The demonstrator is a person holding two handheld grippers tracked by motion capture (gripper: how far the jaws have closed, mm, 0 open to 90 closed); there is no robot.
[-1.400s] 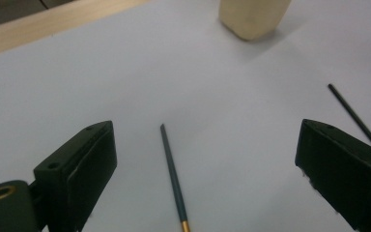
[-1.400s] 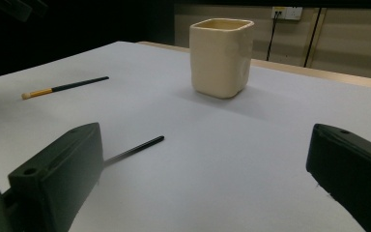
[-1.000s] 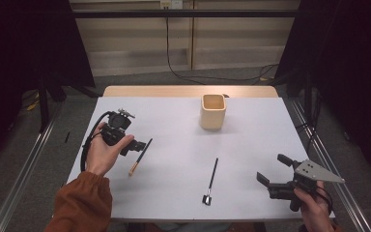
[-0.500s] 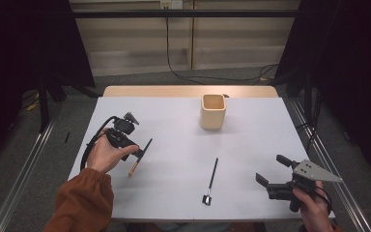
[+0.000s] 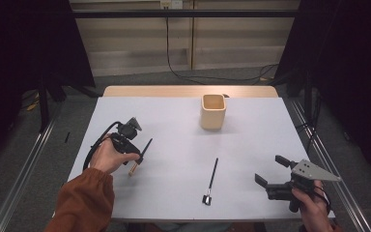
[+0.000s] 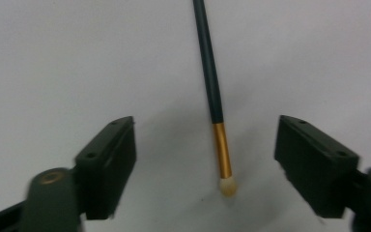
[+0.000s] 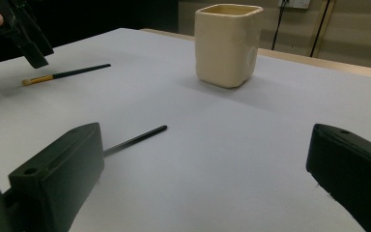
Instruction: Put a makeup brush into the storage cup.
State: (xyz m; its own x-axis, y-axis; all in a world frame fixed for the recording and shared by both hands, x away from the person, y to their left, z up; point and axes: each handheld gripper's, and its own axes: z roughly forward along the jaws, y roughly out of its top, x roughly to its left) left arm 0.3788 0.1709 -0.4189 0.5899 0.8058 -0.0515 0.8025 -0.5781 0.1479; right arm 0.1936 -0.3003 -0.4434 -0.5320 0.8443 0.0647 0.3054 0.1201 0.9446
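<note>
The left tool (image 6: 205, 159) has been lowered over the brush (image 6: 212, 92) — its jaws have just been closing, not yet touching it. The brush lies flat on the tabletop (image 5: 183, 145). The right tool (image 5: 273, 176) is held open — well apart.

Your left arm wears a rust-orange sleeve (image 5: 84, 200), bunched at the cuff. The left gripper (image 5: 136, 155) is matte black, with a looping black cable at its nine o'clock. Its jaws are blocky, each pad showing small screw holes, and a brass-coloured pivot sits at the base of one. Your right gripper (image 5: 269, 173) is black too, topped by a grey three-cornered plate (image 5: 314, 171) dotted with screws.
</note>
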